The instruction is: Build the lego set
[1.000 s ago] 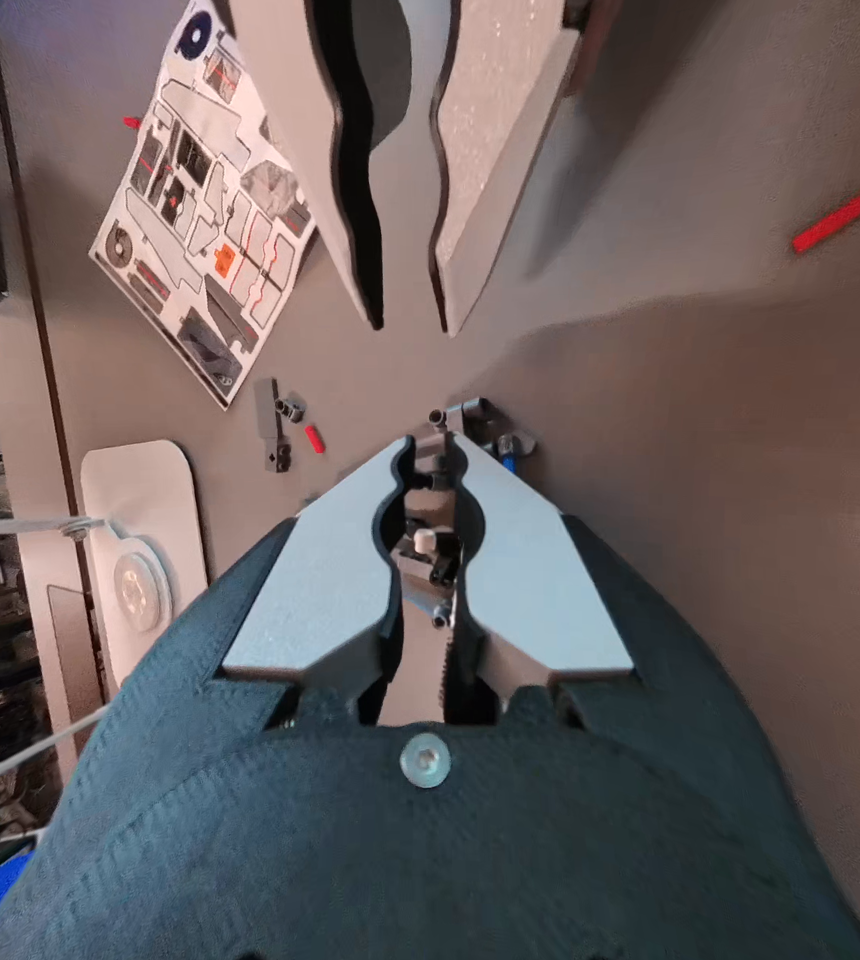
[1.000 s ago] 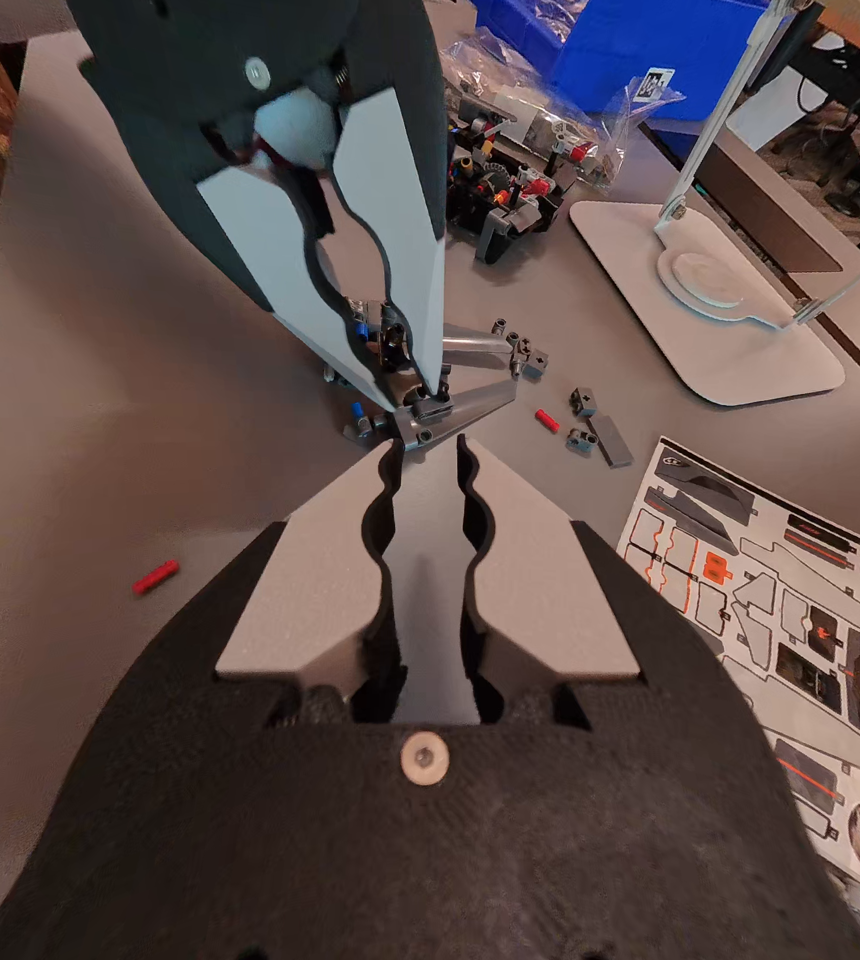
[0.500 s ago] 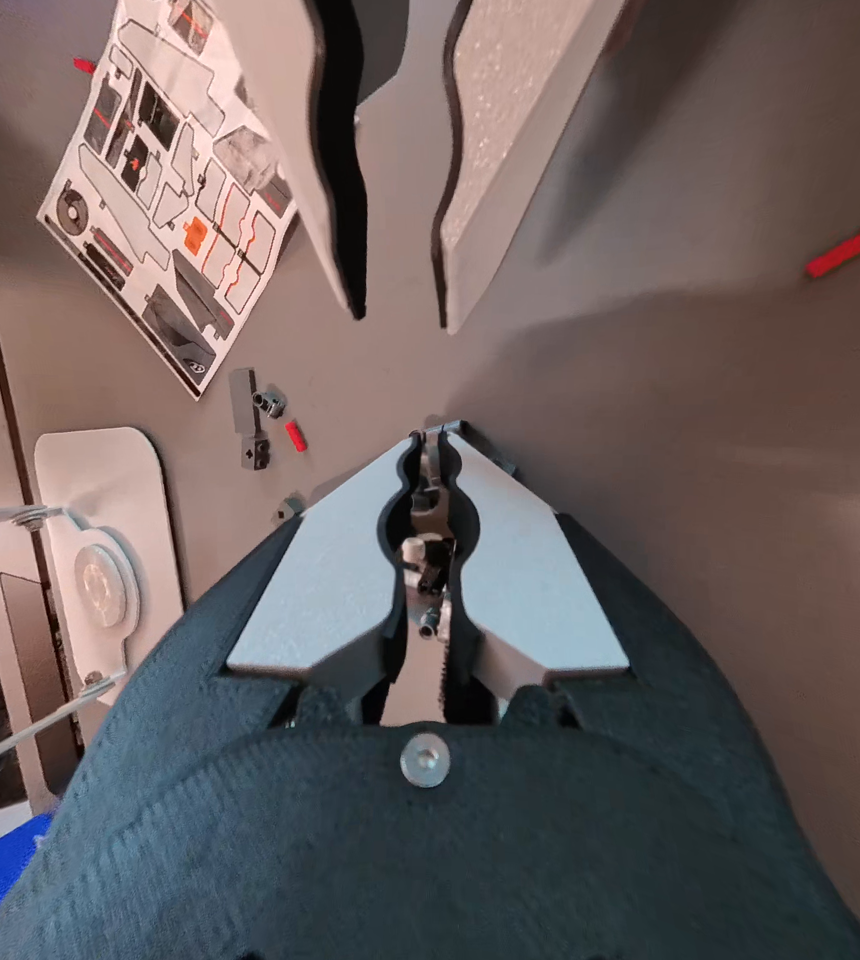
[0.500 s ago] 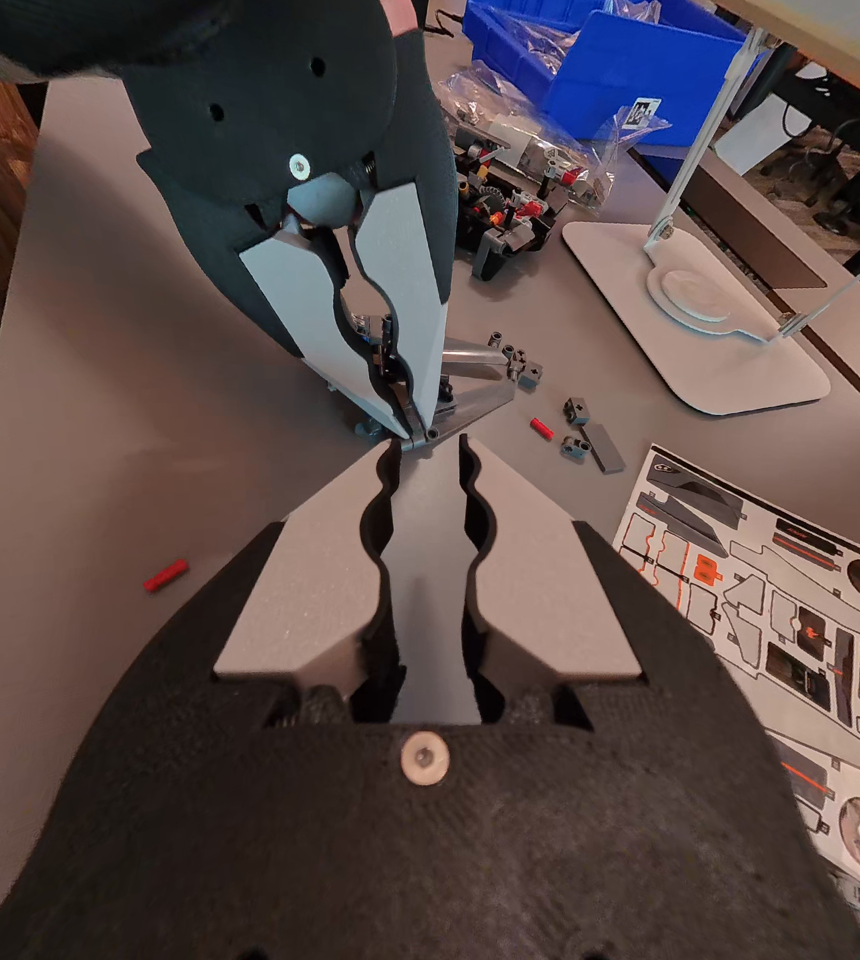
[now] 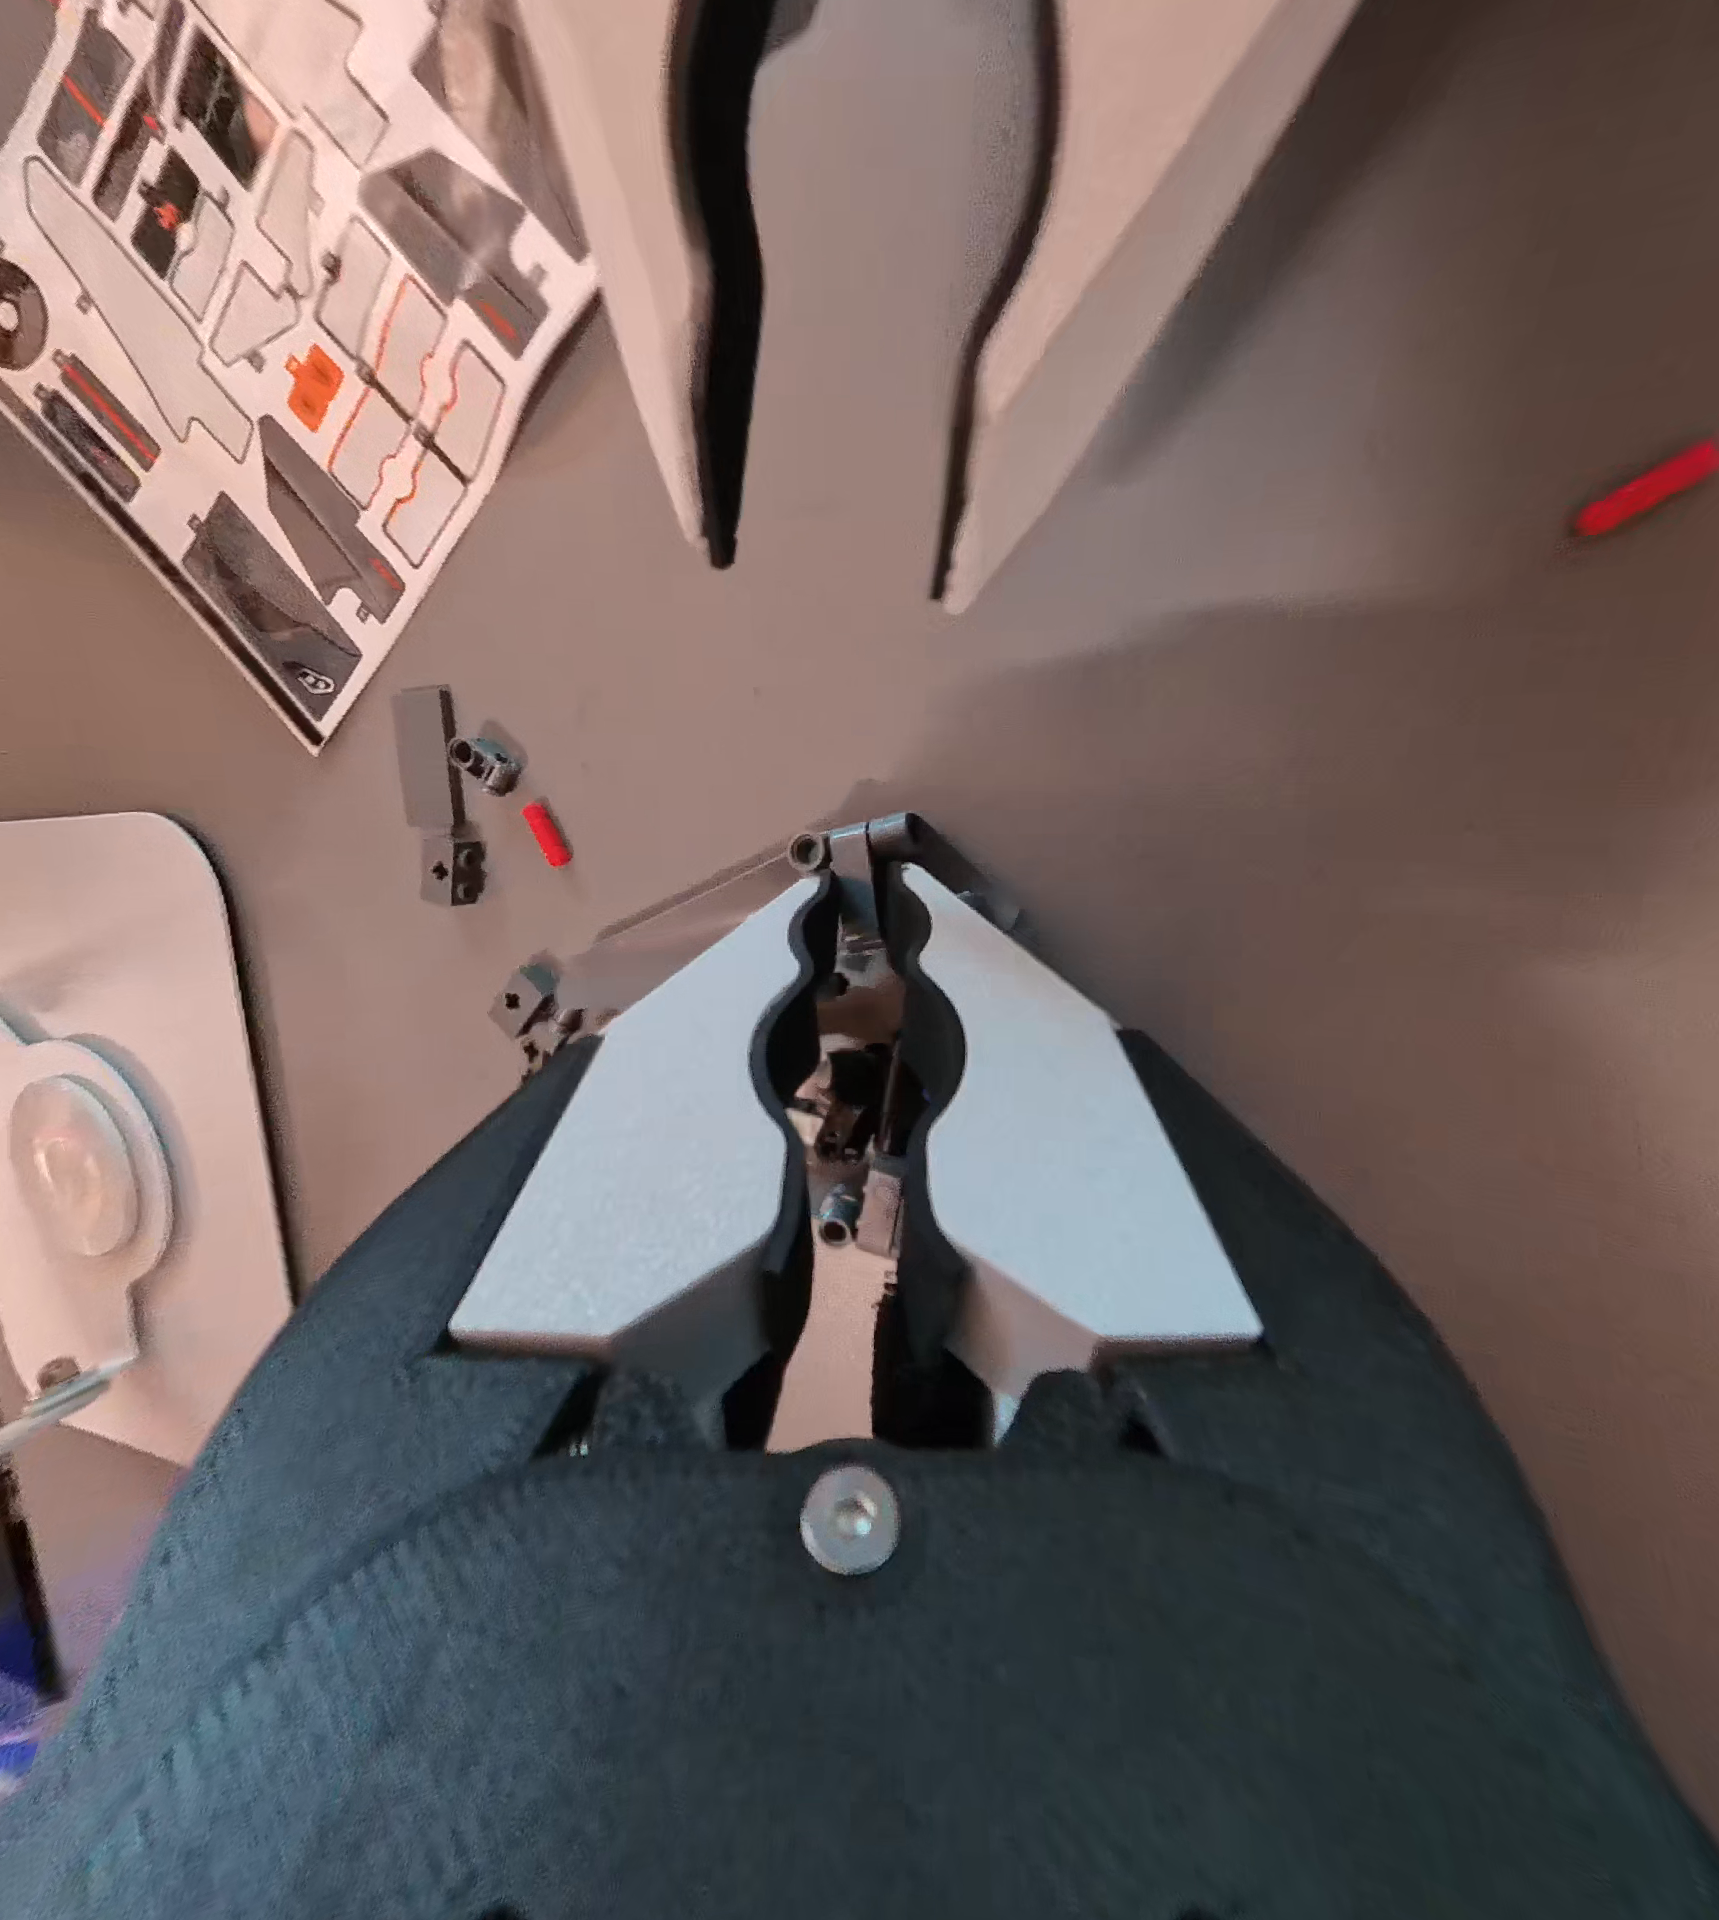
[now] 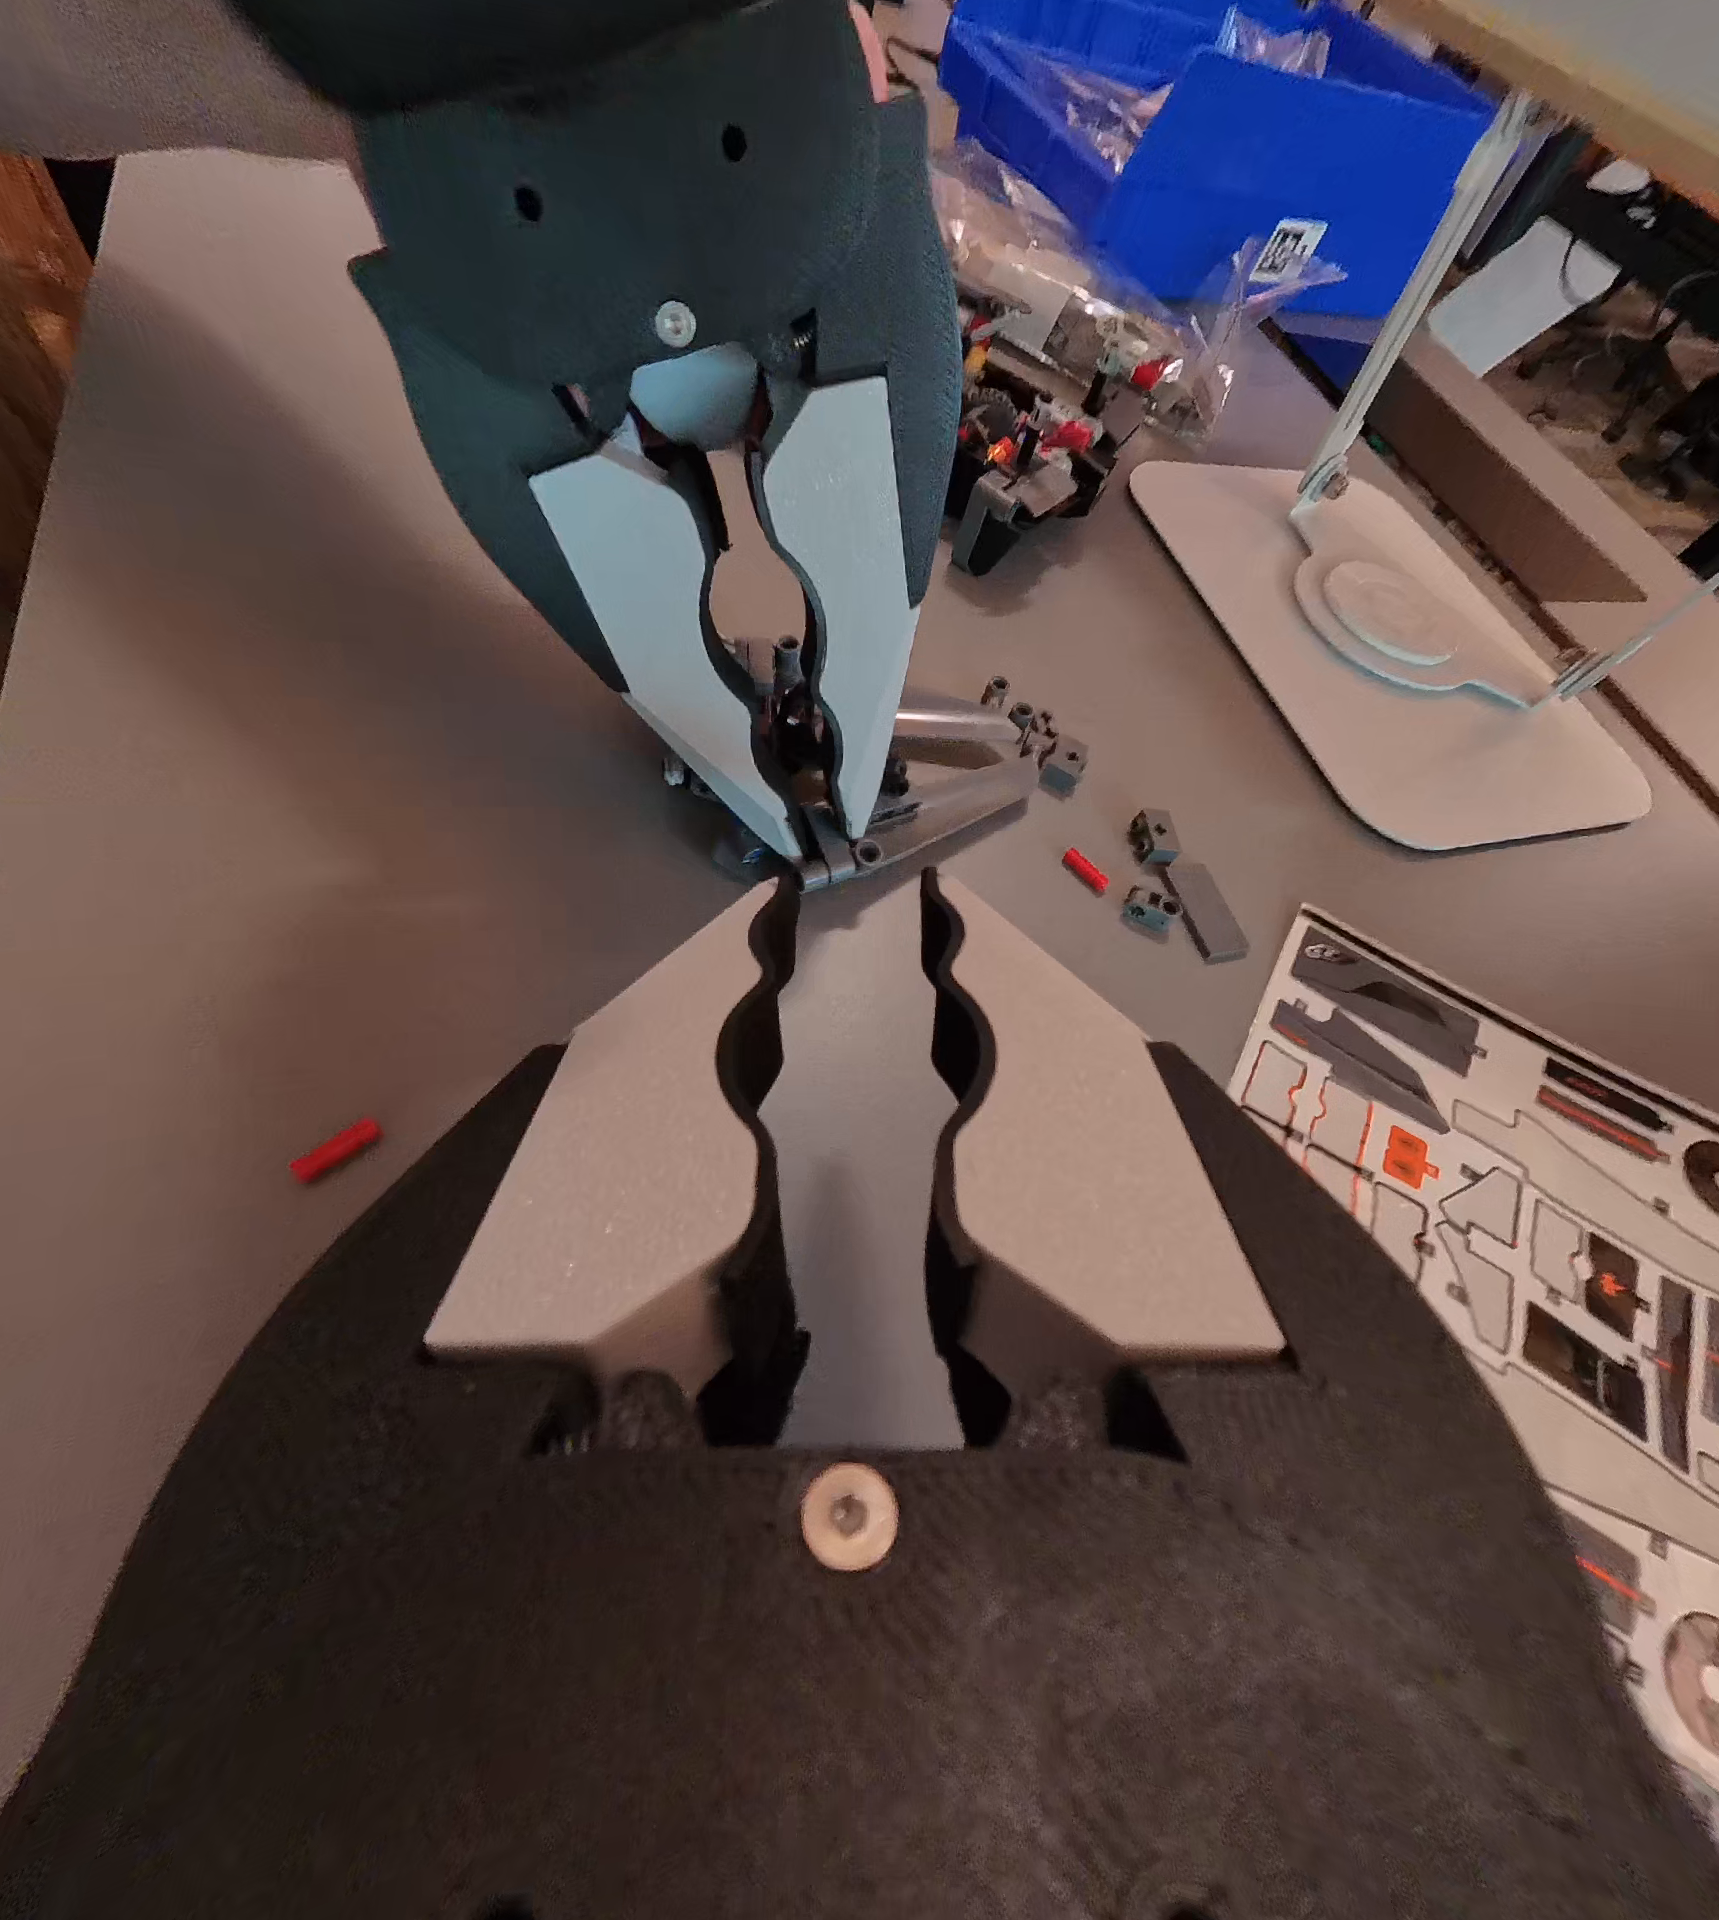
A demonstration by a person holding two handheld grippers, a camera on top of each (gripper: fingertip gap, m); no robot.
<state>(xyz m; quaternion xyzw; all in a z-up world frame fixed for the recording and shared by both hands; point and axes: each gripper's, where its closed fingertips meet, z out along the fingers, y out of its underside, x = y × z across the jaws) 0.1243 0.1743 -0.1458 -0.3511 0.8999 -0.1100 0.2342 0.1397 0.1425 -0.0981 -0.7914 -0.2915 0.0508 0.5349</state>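
Observation:
My left gripper [image 5: 860,883] is shut on a grey lego assembly [image 5: 850,1039] with black and blue parts; its grey end pokes out past the fingertips. In the right wrist view the left gripper [image 6: 824,831] points steeply down and holds the wedge-shaped assembly [image 6: 948,800] at the table surface. My right gripper [image 6: 855,894] is open and empty, its fingertips just short of the assembly's near end. It shows in the left wrist view [image 5: 834,566] as two spread fingers at the top.
On the grey table lie a small red pin [image 6: 1083,871], loose grey pieces [image 6: 1161,836], a flat grey tile [image 6: 1206,923], a sticker sheet [image 6: 1561,1247] and a red axle [image 6: 333,1150]. A white stand base [image 6: 1406,665], a partly built black model [image 6: 1031,468] and blue bins [image 6: 1250,177] stand behind. Left tips to right tips: about 6 centimetres. About 8 centimetres separates my left fingertips from the small red pin [image 6: 1083,871]. Seen from the left wrist view [image 5: 549,835] as well.
My left gripper has tilted more upright with the assembly and closed tighter on it, and its tip has come nearer to my right gripper. The right gripper stays open.

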